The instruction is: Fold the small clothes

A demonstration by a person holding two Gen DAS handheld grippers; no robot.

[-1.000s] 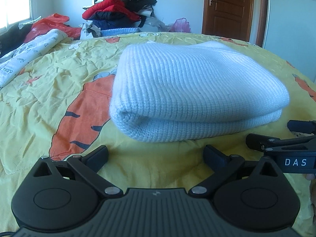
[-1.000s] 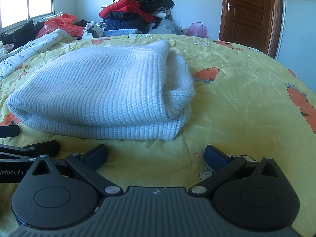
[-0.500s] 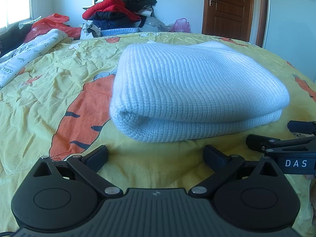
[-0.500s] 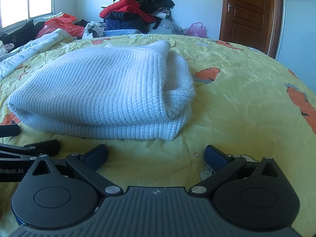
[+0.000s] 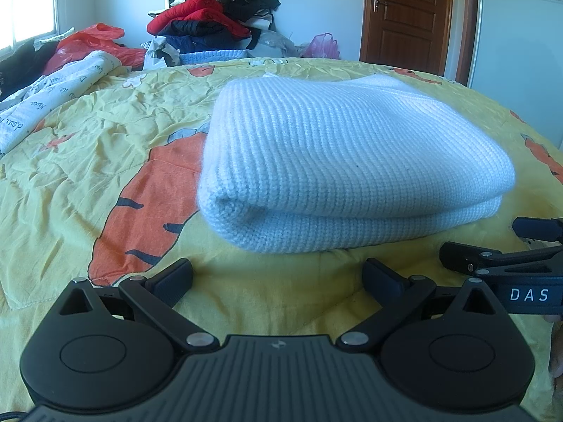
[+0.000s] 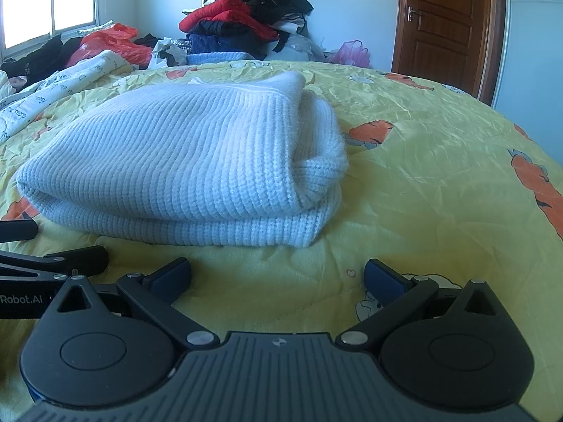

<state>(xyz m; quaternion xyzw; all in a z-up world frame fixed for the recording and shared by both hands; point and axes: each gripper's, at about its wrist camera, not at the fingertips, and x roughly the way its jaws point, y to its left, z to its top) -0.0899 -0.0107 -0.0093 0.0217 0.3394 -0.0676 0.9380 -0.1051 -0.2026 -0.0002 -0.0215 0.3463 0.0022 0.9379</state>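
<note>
Left wrist view showed the folded white knit sweater lying on the yellow bed cover, just ahead of the left tool and right tool, both spread wide and empty.

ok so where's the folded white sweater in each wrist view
Left wrist: the white sweater lies centre-right, ahead of the open left tool.
Right wrist: it lies centre-left, ahead of the open right tool.
Shared landmark: the brown door.
</note>
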